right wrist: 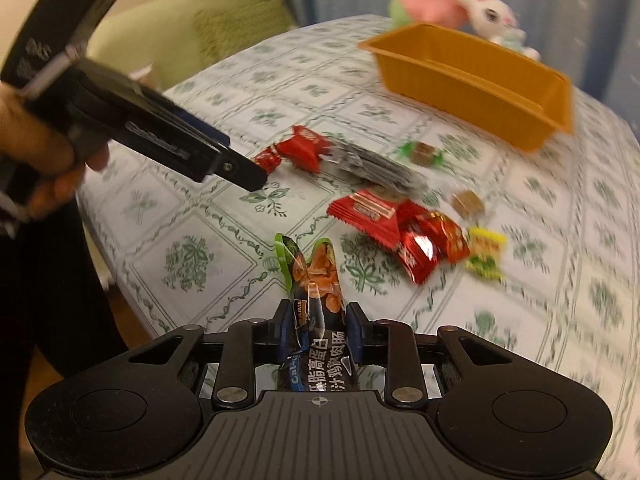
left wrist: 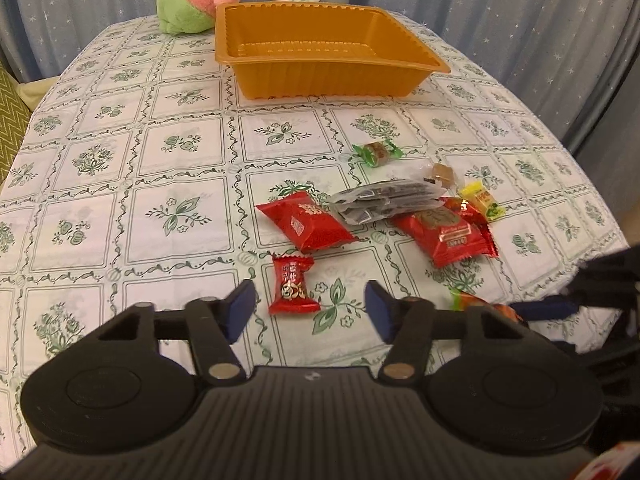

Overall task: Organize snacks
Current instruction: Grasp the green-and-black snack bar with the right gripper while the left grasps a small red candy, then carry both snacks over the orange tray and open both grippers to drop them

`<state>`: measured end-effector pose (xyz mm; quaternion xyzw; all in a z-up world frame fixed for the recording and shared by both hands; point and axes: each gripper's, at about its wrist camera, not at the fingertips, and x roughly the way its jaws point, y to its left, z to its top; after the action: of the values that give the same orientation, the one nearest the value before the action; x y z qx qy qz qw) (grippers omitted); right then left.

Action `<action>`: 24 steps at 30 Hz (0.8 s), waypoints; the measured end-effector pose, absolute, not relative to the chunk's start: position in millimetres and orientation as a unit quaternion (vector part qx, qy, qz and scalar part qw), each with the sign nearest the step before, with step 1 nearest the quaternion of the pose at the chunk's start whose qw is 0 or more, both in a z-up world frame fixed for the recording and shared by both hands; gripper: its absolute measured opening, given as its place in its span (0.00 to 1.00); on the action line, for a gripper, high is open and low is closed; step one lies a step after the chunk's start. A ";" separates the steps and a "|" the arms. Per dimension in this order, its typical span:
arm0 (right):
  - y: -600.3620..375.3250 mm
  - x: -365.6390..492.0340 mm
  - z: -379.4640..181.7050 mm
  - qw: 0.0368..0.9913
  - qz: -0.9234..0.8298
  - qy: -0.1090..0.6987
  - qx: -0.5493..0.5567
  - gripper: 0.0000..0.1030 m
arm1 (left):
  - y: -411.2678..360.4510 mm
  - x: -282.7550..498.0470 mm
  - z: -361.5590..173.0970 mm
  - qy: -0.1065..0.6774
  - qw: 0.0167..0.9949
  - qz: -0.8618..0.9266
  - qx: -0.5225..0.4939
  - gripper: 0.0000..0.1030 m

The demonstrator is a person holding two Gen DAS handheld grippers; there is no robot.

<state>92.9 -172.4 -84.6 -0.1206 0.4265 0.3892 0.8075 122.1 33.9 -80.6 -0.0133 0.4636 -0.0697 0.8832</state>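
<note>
My right gripper [right wrist: 318, 328] pinches the sausage packet [right wrist: 316, 280] low between its jaws, my left gripper [left wrist: 310, 304] gapes above the red candy [left wrist: 293, 284], and that glossy wrapper may slip before reaching the orange tray [right wrist: 476, 80] ahead.

Table [left wrist: 120, 184] is covered by a white cloth with green floral squares. Blue star-patterned curtains [left wrist: 500, 4] hang behind, from 10 to 2 o'clock. A green zigzag cushion [left wrist: 10, 120] sits at 9 o'clock. Green upholstered seat [right wrist: 180, 28] stands at 11 o'clock. Lighting is warm, indoor.
</note>
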 end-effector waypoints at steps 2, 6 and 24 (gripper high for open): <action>-177.6 89.5 -84.4 0.814 0.375 0.431 -0.104 0.28 | 31.1 125.2 -84.4 0.463 0.884 -0.062 -0.006 0.42; -192.2 85.9 -82.0 0.830 0.341 0.438 -0.060 0.28 | 28.7 128.7 -89.2 0.458 0.888 -0.046 0.010 0.34; -228.8 99.6 -57.4 0.869 0.250 0.427 0.029 0.28 | 36.6 118.7 -75.2 0.454 0.890 -0.024 -0.021 0.14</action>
<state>99.6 -228.8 -57.4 0.0285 0.4270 0.2498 0.8686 118.7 36.6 -75.2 -0.0212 0.4544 -0.0242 0.8902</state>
